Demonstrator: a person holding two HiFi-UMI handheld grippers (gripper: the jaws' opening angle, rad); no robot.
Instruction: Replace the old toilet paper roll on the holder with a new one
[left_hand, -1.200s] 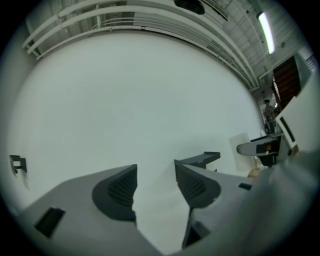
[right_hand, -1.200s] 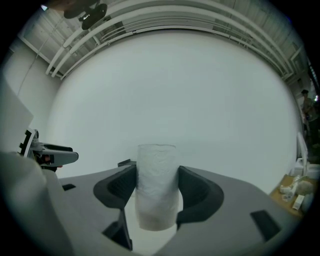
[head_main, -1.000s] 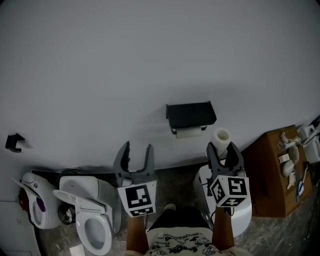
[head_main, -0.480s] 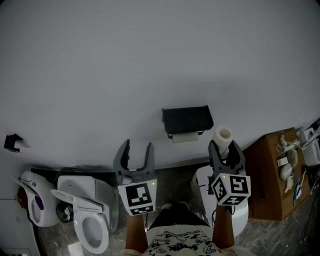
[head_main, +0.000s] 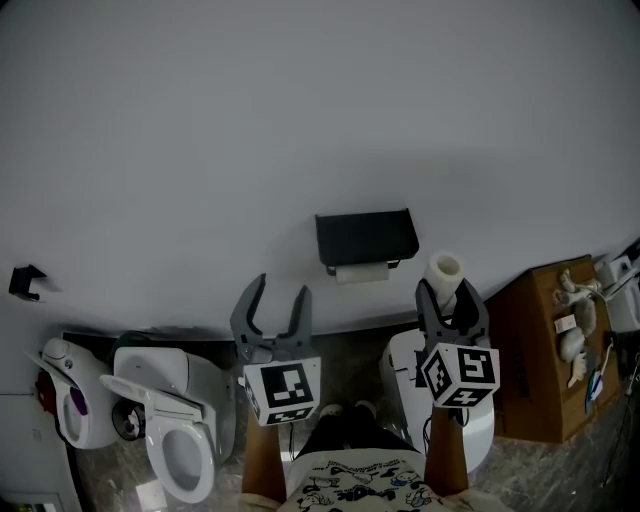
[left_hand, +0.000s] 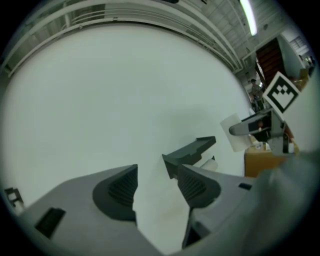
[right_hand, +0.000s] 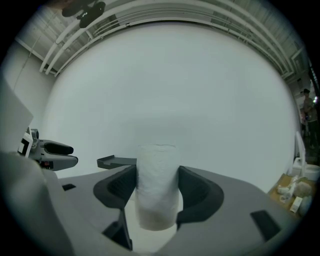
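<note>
The person's left forearm (head_main: 262, 462) is reaching forward from the bottom of the head view, carrying the left gripper (head_main: 280, 293) roughly level, its tips aiming at the white wall (head_main: 300, 120) below and to the left of the holder (head_main: 366, 236). In the left gripper view this gripper is sitting rolled to one side, so the black holder is showing tilted just above its right-hand jaw. Its jaws are standing well apart, with only bare wall showing between the ribbed pads and nothing touching them. The right forearm (head_main: 446, 462) is reaching forward in the same way, below and to the right of the holder, and the right gripper (head_main: 446, 292) is also pointing about level toward the wall. Its jaws are standing wide but clamping the new roll (right_hand: 157, 190) from both sides, and the white roll is standing upright between the pads, its top rising above them. In the head view the roll's open core is facing up, just right of and below the holder and apart from it. The old roll (head_main: 361, 272) is hanging under the holder's black shelf on the wall, looking thin. Neither gripper is touching the holder.
</note>
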